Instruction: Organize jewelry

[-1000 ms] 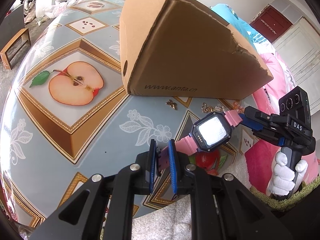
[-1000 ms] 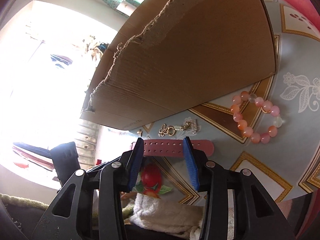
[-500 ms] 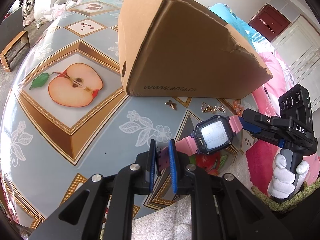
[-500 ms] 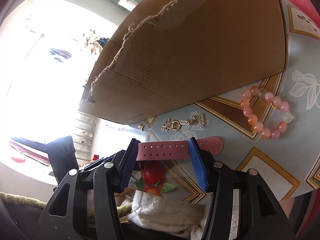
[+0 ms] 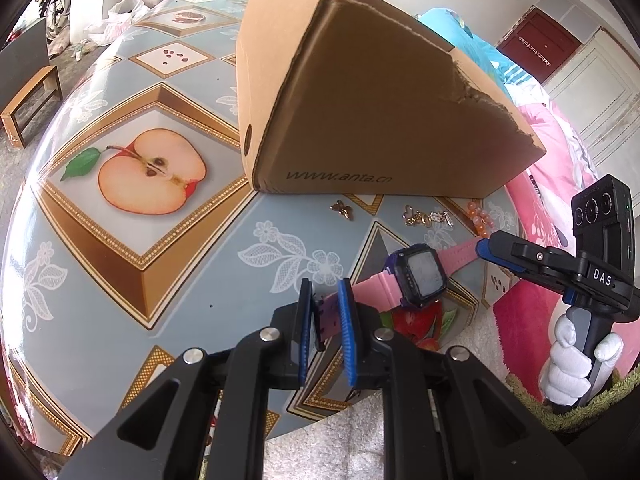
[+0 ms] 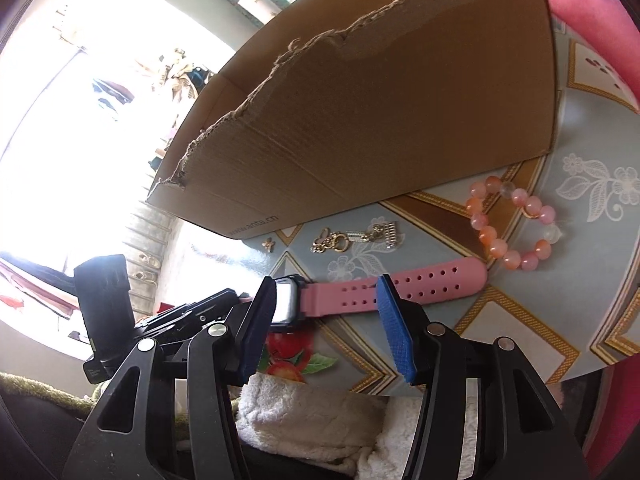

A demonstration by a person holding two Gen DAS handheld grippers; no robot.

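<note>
A pink-strapped watch [image 5: 418,276] with a dark square face lies across the table's front edge. My left gripper [image 5: 325,314] is shut on its purple buckle end. My right gripper [image 6: 326,300] is open, its blue pads on either side of the holed strap [image 6: 400,286] without gripping it; in the left wrist view it [image 5: 486,246] sits at the strap's far tip. A pink bead bracelet [image 6: 514,222], a gold charm chain [image 6: 352,238] and a small gold clover charm [image 5: 343,210] lie in front of a torn cardboard box [image 5: 360,108].
The round table [image 5: 120,280] has a patterned cloth with an apple picture [image 5: 150,176]. The box lies on its side behind the jewelry. A white fluffy cloth [image 6: 312,420] lies below the table edge. Pink bedding [image 5: 560,152] is at the right.
My right gripper has opened and let go of the strap, backing away slightly. The watch has dropped lower and now lies flatter on the table. My left gripper keeps its hold.
</note>
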